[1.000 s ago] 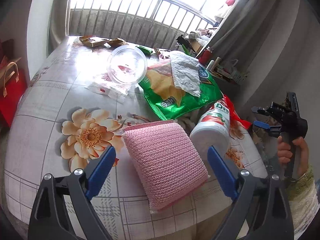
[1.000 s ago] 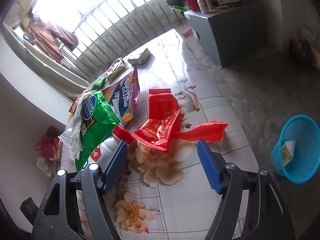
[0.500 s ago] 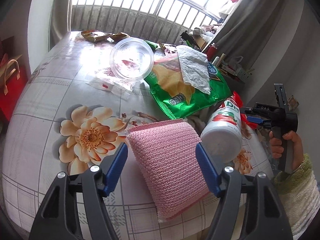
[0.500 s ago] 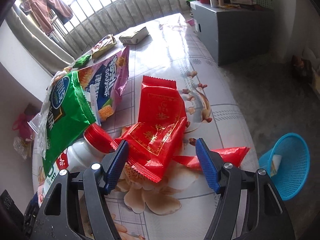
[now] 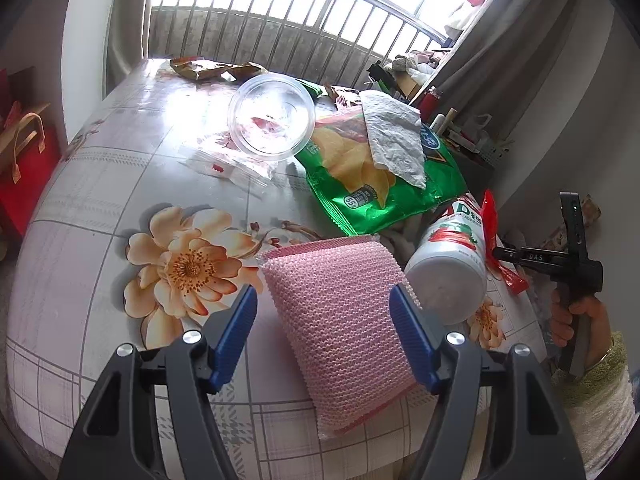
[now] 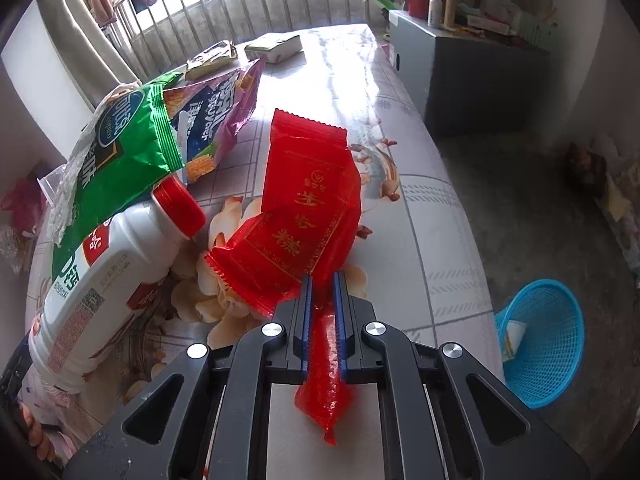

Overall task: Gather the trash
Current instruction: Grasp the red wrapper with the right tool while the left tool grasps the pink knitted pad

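Observation:
In the right wrist view my right gripper (image 6: 322,278) is closing its jaws, and the blue pads pinch a crumpled red wrapper (image 6: 304,216). The wrapper's tail hangs back between the fingers. From the left wrist view that same gripper (image 5: 498,254) shows at the table's right edge, in a person's hand, with the red wrapper (image 5: 490,224) at its tip. My left gripper (image 5: 323,294) is open and straddles a pink sponge (image 5: 340,320) near the table's front. The left pad stands clear of the sponge and the right pad sits at its edge.
A white bottle (image 6: 100,272) with a red cap lies beside the wrapper, under a green chip bag (image 6: 116,168) and a purple snack bag (image 6: 224,120). A clear bowl (image 5: 272,120) and small wrappers sit farther back. A blue basket (image 6: 540,340) stands on the floor at the right.
My right gripper came down onto the red wrapper and its jaws went from wide apart to pinching it. My left gripper's jaws narrowed around the pink sponge.

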`<state>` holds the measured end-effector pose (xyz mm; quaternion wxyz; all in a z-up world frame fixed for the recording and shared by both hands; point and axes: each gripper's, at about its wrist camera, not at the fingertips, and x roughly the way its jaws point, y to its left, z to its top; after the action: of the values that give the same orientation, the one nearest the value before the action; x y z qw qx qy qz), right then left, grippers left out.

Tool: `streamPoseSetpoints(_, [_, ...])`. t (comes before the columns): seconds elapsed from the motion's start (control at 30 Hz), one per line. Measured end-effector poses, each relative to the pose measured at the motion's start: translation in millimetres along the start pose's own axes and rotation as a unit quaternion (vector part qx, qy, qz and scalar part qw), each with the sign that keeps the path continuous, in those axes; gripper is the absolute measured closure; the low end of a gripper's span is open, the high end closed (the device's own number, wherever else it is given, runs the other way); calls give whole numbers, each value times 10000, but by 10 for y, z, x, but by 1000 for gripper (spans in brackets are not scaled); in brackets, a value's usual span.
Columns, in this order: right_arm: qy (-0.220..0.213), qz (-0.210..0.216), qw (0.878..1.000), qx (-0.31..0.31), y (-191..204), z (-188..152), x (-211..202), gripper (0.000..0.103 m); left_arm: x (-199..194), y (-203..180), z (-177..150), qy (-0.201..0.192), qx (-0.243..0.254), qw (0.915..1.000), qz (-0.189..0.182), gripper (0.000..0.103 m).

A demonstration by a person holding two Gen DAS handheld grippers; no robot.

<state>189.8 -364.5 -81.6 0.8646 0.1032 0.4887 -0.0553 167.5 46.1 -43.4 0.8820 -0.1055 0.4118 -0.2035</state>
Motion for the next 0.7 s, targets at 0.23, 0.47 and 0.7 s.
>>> streamPoseSetpoints(0.23, [136, 290, 9995, 54, -7, -520, -272, 98, -31, -41, -33, 33, 48, 10000, -18, 36])
streamPoseSetpoints(0.47, [166, 475, 9985, 204, -8, -1013, -532, 98, 57, -133, -61, 358, -51, 9993, -135, 22])
streamPoseSetpoints(0.7, [116, 588, 9975, 374, -48, -1068, -567, 98, 191, -293, -44, 501, 24, 9986, 149, 10])
